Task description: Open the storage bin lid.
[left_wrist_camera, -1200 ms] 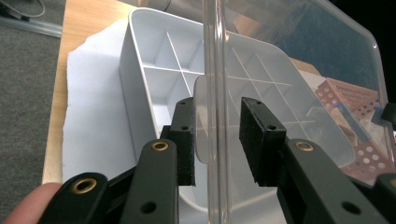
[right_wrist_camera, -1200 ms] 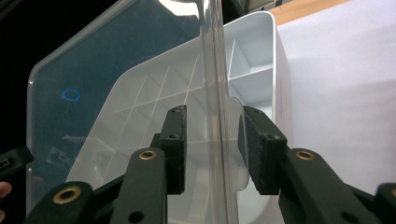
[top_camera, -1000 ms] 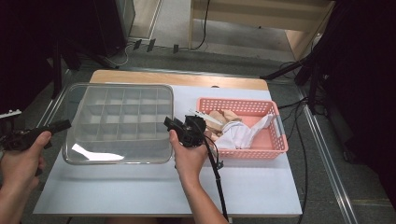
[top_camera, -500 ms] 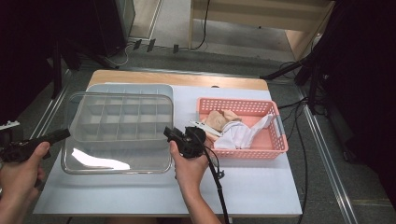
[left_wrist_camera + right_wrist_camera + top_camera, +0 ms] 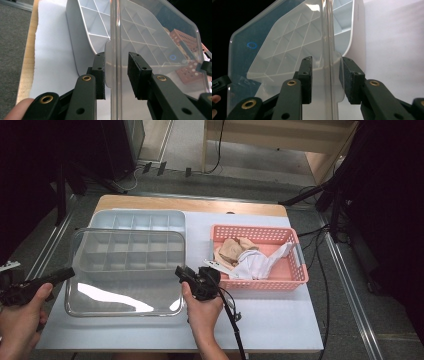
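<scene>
A pink basket [image 5: 295, 272] (white and tan cloths [image 5: 250, 257] inside) sits on the table [image 5: 280, 320].

**A rigged recording bench in a lab or workshop**

The white-covered tabletop [image 5: 280, 330] stands on a grey carpeted floor [image 5: 190, 185] strewn with black cables [image 5: 320, 270]. Dark stand legs [image 5: 312, 197] flank it, metal rails [image 5: 352, 285] run alongside, and a bare wooden bench [image 5: 280, 135] sits behind.

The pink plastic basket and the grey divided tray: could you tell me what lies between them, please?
In the high view, a bare strip of white table cover separates the grey divided tray from the pink plastic basket.
</scene>
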`<state>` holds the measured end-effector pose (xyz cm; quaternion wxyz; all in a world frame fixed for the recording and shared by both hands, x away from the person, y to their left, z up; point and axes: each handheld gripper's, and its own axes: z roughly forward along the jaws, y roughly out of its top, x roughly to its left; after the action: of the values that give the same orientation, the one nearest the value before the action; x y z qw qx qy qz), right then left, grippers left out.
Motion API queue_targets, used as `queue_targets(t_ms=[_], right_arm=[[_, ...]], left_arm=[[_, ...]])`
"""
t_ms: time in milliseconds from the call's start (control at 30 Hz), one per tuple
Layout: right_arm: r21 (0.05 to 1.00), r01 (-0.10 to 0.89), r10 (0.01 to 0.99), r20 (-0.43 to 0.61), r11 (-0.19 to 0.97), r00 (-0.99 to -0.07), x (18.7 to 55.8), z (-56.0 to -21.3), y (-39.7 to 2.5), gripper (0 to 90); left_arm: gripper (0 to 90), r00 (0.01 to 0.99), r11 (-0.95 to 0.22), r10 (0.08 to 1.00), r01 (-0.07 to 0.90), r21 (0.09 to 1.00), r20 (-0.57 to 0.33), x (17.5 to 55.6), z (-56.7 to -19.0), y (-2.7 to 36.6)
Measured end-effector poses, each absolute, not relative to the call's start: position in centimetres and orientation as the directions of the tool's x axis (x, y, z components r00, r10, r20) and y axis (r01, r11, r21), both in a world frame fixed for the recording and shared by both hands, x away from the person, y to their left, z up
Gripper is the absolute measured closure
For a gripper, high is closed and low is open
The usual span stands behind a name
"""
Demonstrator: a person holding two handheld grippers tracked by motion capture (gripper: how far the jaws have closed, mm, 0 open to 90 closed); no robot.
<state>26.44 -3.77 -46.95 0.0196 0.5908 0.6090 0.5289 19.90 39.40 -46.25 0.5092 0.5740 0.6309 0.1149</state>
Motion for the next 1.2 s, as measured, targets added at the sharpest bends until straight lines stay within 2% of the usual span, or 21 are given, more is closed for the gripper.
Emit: queue_targets(t_ms=[1200], right_arm=[[0.640, 0.732, 0.751, 0.598, -0.235, -0.281, 22.3, -49.5, -3.9, 65.3]], left_arm=[[69.6, 0.125, 0.356, 0.819, 0.654, 0.667, -0.560, 14.7, -50.4, 39.3]])
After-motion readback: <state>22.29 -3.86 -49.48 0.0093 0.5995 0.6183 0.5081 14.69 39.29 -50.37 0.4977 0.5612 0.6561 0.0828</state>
